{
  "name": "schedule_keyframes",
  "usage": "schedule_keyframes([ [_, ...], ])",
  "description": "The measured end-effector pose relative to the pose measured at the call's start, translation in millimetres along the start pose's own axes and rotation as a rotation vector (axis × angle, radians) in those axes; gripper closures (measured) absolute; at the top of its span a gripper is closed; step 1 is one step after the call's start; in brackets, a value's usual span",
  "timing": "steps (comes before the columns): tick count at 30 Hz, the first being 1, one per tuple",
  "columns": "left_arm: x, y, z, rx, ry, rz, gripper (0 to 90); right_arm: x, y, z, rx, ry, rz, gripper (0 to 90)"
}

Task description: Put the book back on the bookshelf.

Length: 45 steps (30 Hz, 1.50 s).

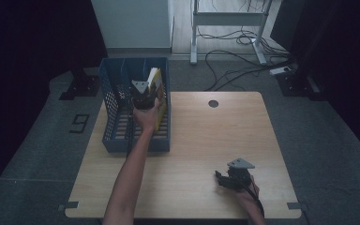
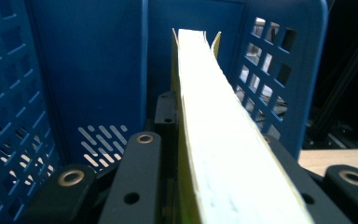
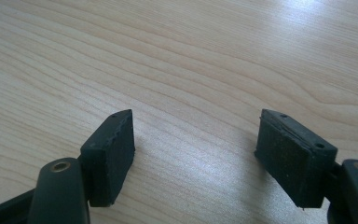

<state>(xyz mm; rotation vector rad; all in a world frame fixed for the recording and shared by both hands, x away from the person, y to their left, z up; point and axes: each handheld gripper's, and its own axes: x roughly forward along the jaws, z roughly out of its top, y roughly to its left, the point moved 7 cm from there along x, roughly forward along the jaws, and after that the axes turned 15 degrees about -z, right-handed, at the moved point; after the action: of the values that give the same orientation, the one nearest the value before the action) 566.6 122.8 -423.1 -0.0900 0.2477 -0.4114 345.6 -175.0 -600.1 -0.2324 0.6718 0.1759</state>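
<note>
Item one: yellow book (image 1: 156, 96), thick, pale page edge uppermost. It stood upright inside the blue basket (image 1: 110, 93), near that basket's right wall, tilted slightly.

Item two: my left tongs (image 1: 143, 101), pinching the yellow book between the jaws. In the left gripper view the book's page block (image 2: 223, 140) ran straight up between the two black jaws, with the basket's perforated blue walls (image 2: 18, 116) on either side.

Item three: blue basket, slatted floor, set at the far left of the wooden tabletop (image 1: 206, 140).

Item four: my right tongs (image 1: 227, 180), spread wide and holding nothing. I saw them low over bare wood at the tabletop's near right, well apart from the basket. In the right gripper view both pads (image 3: 109, 149) stood apart above the wood grain (image 3: 191, 70).
</note>
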Motion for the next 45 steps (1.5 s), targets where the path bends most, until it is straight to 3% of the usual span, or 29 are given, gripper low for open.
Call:
schedule_keyframes([
  [9,8.0,-1.5,-11.7,0.013,0.030,0.007,75.0,0.0,-0.1,0.0,0.001,0.000,0.000,27.0],
  [17,3.3,-0.4,-16.1,0.017,-0.001,0.009,71.2,0.0,-0.2,-0.1,0.001,0.000,-0.001,26.9],
  [24,-6.0,-7.7,-18.3,0.036,-0.007,-0.003,63.6,-0.1,-0.3,-0.2,0.001,0.000,-0.002,26.9],
  [29,-15.2,-2.4,-21.7,-0.001,-0.005,-0.013,61.8,-0.1,-0.3,-0.2,0.000,0.000,-0.002,26.9],
  [37,-22.2,0.0,-18.5,0.007,-0.011,-0.005,61.1,0.0,-0.2,-0.2,0.000,0.000,-0.003,26.8],
  [45,-24.0,3.5,-21.9,-0.011,-0.004,0.008,60.7,0.0,-0.2,-0.2,-0.001,0.000,-0.003,26.8],
])
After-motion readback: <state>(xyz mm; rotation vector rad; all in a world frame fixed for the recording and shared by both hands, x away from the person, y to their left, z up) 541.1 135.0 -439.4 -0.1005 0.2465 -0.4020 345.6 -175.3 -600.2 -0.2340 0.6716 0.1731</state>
